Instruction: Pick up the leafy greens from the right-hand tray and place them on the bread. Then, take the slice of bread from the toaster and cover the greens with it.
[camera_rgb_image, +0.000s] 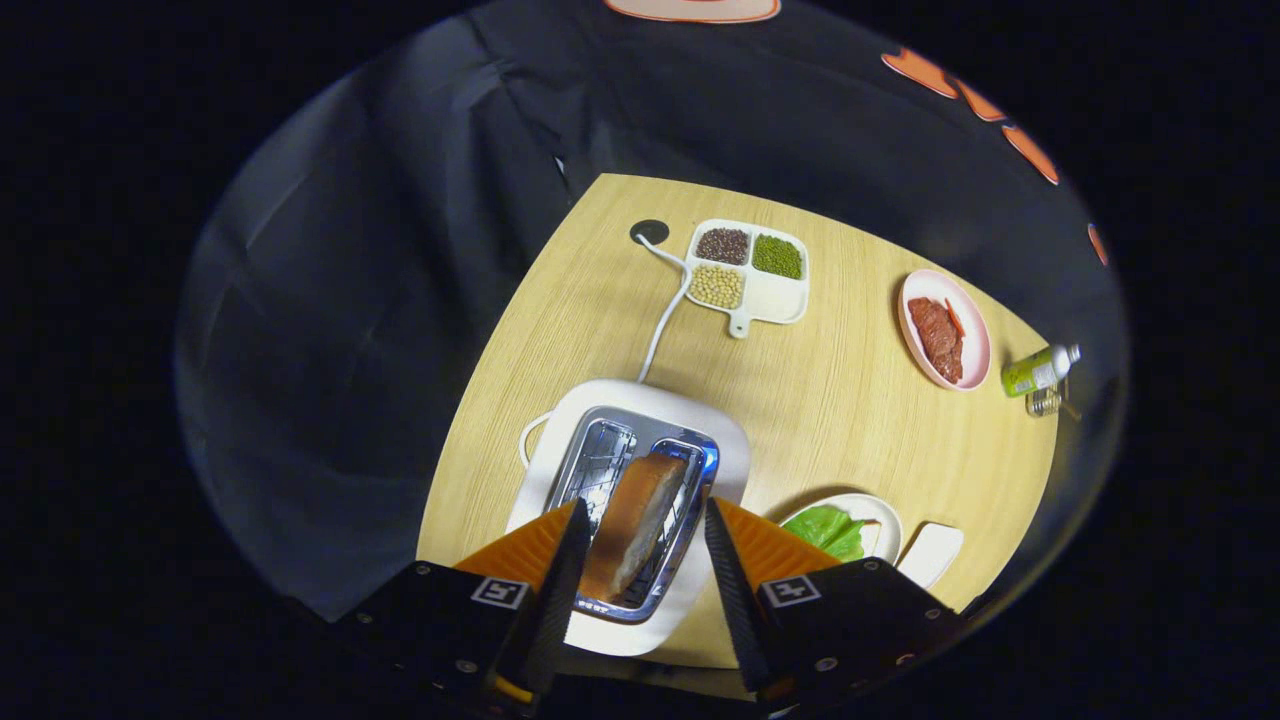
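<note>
Bread slice (632, 520) stands in right slot of white toaster (640, 470), between my gripper (640, 530) fingers. Fingers spread apart, flanking slice, not pressing it. Leafy greens (828, 528) on plate (885, 520) just right of fingers. Beyond: divided bean dish (775, 300), pink meat plate (975, 330), bottle (1040, 370) on wooden table (830, 400).

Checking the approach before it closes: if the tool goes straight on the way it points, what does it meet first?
Most likely the bread slice standing in the toaster slot, between the open fingers of the tool. Depth is unclear; a finger may already touch it.
</note>
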